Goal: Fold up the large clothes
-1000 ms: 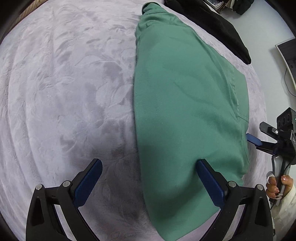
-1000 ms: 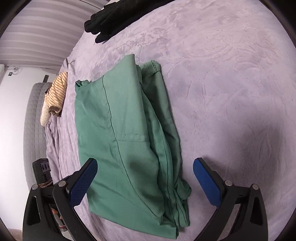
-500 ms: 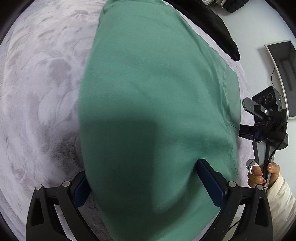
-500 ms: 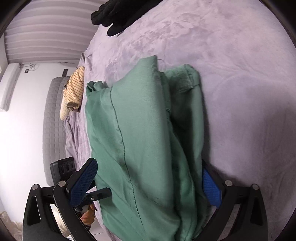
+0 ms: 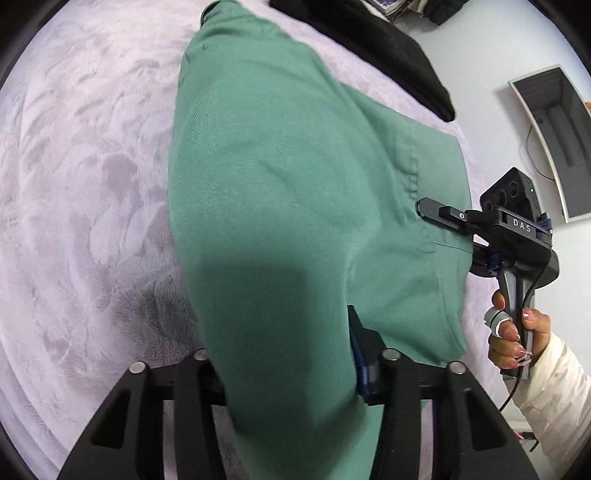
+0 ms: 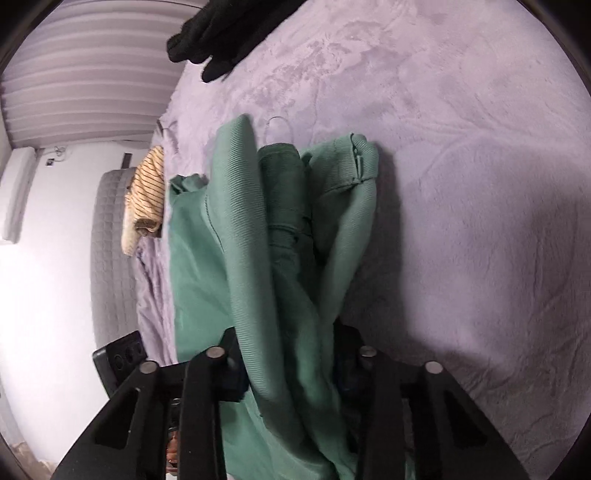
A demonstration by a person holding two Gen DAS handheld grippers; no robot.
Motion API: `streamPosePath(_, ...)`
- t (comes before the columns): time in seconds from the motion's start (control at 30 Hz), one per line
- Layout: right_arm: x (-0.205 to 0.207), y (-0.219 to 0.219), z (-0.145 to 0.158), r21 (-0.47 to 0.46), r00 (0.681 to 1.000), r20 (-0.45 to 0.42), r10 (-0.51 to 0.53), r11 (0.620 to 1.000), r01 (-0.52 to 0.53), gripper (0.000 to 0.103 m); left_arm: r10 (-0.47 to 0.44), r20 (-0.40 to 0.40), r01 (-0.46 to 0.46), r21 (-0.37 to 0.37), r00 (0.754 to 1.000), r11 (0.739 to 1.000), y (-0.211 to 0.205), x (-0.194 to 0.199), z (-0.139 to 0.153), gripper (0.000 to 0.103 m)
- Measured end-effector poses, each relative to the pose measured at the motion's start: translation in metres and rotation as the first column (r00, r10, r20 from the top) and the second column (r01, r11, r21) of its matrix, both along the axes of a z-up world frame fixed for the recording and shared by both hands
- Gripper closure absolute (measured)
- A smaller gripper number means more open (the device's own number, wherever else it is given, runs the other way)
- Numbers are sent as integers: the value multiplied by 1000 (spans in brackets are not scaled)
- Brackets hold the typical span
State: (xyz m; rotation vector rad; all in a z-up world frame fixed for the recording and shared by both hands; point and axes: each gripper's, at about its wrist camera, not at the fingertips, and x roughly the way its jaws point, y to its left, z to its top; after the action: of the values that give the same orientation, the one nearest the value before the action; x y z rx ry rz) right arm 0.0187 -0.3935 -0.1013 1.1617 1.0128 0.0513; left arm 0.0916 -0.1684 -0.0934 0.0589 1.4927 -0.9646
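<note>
The green garment (image 5: 295,166) lies on the lilac bed (image 5: 92,184), its long axis running away from both tools. The left tool (image 5: 284,373) and right tool (image 6: 291,369) have just closed, each gripping its near end.

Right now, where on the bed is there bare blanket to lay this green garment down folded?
Bare lavender blanket spreads wide beside the green garment, below the black clothing. It is crowded at the bed's edge, where the striped cloth lies.
</note>
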Motion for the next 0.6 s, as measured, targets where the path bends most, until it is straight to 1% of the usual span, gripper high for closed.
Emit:
streamPosePath(0.03, -4, 1, 4, 21, 1000, 25, -10, 1000, 9, 77, -8, 9, 8, -7, 1000, 1000, 1, -2, 7, 57)
streamPosePath(0.2, -13, 15, 29, 111, 991, 128, -37, 994, 23, 77, -32, 48, 34, -45, 998, 998, 12, -10, 43, 58)
streamPosePath(0.3, -16, 30, 49, 123, 986, 159, -44, 992, 24, 77, -44, 68, 49, -64, 997, 997, 28, -17, 64, 58)
streamPosePath(0.43, -21, 58, 76, 122, 984, 177, -19, 993, -3, 77, -47, 50, 51, -83, 998, 995, 68, -25, 84, 58)
streamPosePath(0.5, -27, 80, 78, 139, 985, 173, -13, 990, -12, 77, -47, 39, 50, -75, 998, 996, 95, -28, 90, 58)
streamPosePath(0.6, -35, 117, 72, 179, 987, 159, -8, 984, -21, 77, -48, 31, 49, -37, 998, 998, 144, -32, 92, 58)
